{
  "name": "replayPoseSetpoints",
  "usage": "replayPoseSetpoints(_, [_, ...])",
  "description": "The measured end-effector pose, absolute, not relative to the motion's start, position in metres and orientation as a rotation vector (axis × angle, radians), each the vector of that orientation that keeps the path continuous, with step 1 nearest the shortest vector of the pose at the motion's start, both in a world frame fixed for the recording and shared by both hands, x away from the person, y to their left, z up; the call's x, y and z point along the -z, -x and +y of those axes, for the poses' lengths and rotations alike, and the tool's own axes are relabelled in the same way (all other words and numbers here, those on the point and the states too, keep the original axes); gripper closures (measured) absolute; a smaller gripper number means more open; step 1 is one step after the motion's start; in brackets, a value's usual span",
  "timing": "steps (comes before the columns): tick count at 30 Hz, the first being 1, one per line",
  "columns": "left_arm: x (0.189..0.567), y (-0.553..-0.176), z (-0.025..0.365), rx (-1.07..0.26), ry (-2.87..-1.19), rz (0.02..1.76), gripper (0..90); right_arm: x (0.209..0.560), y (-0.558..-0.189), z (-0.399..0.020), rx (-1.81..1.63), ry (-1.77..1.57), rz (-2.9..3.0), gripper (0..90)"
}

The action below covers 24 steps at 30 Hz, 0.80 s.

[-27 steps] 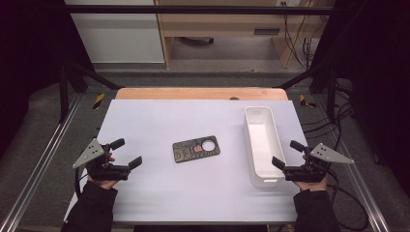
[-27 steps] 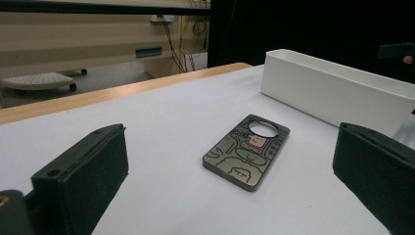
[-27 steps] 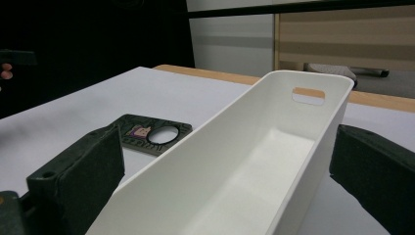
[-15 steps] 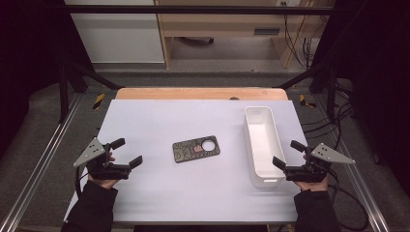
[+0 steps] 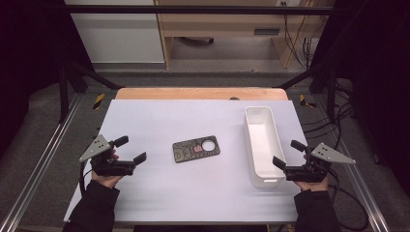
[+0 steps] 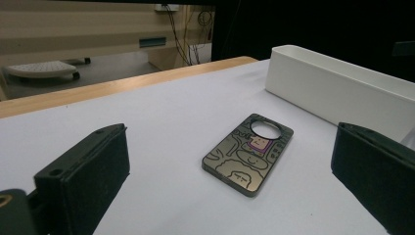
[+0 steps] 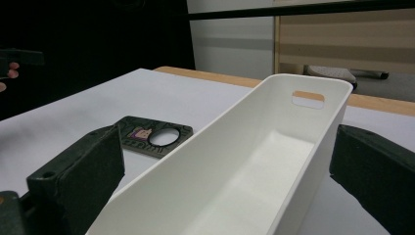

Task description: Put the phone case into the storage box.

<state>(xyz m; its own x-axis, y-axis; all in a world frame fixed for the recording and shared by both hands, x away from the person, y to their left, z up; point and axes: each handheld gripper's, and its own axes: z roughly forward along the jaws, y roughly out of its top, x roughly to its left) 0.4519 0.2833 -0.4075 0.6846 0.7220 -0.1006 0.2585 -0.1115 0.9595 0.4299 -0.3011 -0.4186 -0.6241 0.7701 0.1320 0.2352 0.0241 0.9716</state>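
Note:
A dark phone case with cartoon line drawings and a round hole lies flat near the middle of the white table. A long, empty white bin stands to its right. My left gripper sits open at the table's left, pointing at the case, which lies a short way ahead of its pads. My right gripper is open beside the bin's near right corner. In the right gripper view the bin stretches away between the wide-apart pads; whether they touch it I cannot tell.
A wooden strip borders the table's far edge. Metal rails run along both sides, and cables trail on the floor at the right. Furniture stands beyond the far edge.

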Motion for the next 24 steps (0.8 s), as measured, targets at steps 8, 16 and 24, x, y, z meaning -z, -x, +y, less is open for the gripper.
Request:
replayPoseSetpoints(8, [0.405,-0.458,0.274,-0.467,-1.694,0.814,2.3,0.419,-0.430,-0.300,-1.631,-1.017,1.876,0.2])
replayPoseSetpoints(16, [0.402,-0.464,0.265,-0.460,-1.711,0.809,6.7,0.419,-0.430,-0.300,-1.631,-1.021,1.879,0.2])
replayPoseSetpoints(24, [0.404,-0.472,0.254,-0.456,-1.741,0.820,13.5,0.420,-0.431,-0.300,-1.629,-1.018,1.878,0.2])
